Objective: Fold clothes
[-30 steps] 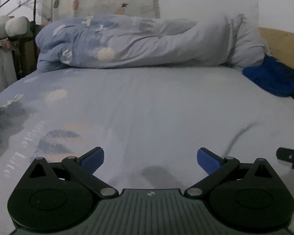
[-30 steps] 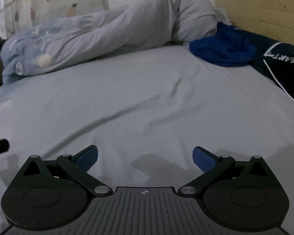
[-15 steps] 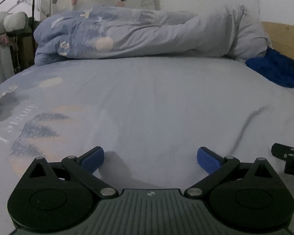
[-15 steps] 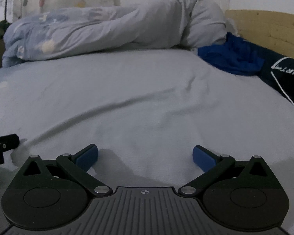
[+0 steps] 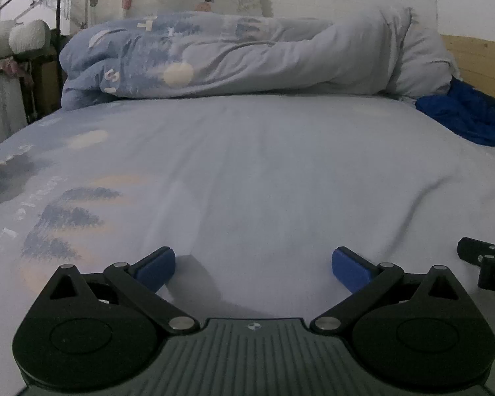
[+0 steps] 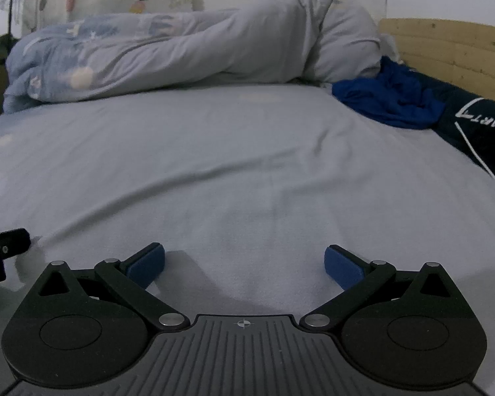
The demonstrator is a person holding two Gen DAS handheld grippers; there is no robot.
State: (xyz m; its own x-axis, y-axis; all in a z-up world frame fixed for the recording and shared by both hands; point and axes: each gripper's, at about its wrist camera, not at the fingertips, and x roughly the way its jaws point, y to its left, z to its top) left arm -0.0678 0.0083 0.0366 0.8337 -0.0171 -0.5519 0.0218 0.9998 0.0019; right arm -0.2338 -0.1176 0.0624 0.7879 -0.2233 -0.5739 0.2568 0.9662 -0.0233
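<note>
A crumpled bright blue garment [image 6: 392, 102] lies at the far right of the bed, also at the right edge of the left wrist view as the blue garment [image 5: 465, 118]. Beside it is a dark navy garment [image 6: 478, 132] with white lettering. My right gripper [image 6: 244, 264] sits low over the pale sheet, open, nothing between its blue pads. My left gripper [image 5: 252, 269] is likewise open and empty, low over the sheet. Each gripper shows at the edge of the other's view: the right gripper [image 5: 485, 264], the left gripper [image 6: 3, 247].
A bunched light blue duvet [image 5: 247, 56] runs across the back of the bed. The printed bed sheet [image 5: 247, 171] fills the middle. A wooden headboard [image 6: 445, 49] stands at the right. A curtain and shelf clutter [image 5: 16, 49] are at the left.
Both grippers have dropped lower toward the sheet and tipped more level, so the duvet and blue garment sit lower in view and look larger. Both stay open.
</note>
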